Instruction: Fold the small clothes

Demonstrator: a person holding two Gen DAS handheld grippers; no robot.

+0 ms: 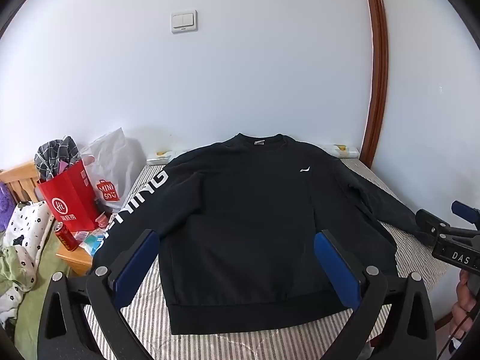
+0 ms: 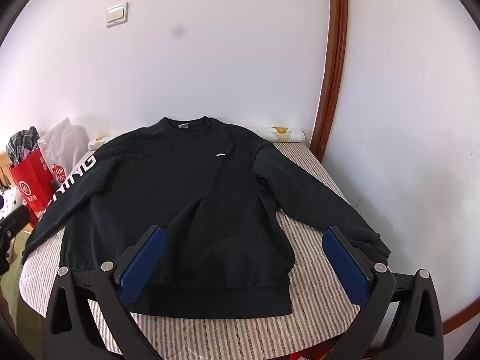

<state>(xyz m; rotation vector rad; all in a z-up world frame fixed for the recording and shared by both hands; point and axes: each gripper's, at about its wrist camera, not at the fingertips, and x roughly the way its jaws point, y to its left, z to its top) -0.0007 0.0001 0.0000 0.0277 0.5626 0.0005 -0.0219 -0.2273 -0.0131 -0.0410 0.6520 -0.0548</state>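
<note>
Garment: black sweatshirt (image 1: pixel 240 228) spread flat, front up, on the striped bed cover (image 1: pixel 144 324) — collar at the far side by the wall, hem near, both sleeves out.
Left gripper (image 1: pixel 237 270): jaws at full spread above the hem, holding nothing.
Right gripper (image 2: pixel 243 267): likewise wide apart, empty, over the hem's right part.
Left surroundings: red paper bag (image 1: pixel 72 201), clear plastic bag (image 1: pixel 111 162), red can (image 1: pixel 65 236) — all off the garment.
Far wall: light switch (image 1: pixel 184 21).

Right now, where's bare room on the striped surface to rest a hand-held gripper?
Free: the striped cover strip in front of the black sweatshirt hem, and the wedge between its body and the right sleeve. Crowded: the left side, with the red paper bag, red can and small packets.
</note>
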